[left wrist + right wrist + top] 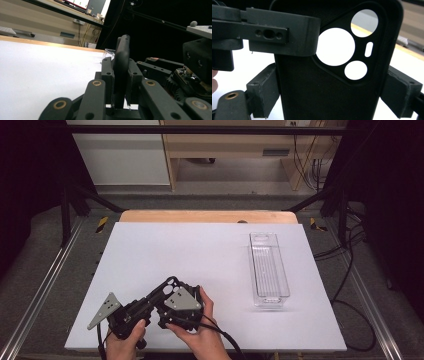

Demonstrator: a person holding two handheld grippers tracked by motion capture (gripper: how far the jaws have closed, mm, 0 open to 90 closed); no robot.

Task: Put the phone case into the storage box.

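the black phone case [167, 286] is held above the counter [210, 265], pinched by the left claw [120, 85] and the right claw [324, 100]; it could be twisted loose if opposing pulls are applied.

A white table [165, 250] fills the middle of the high view, with a strip of bare wood [207, 216] along its far edge at upper centre. A clear plastic tray [269, 269] lies directly on it, right of centre, its long side running from far to near. The remaining white surface is bare.
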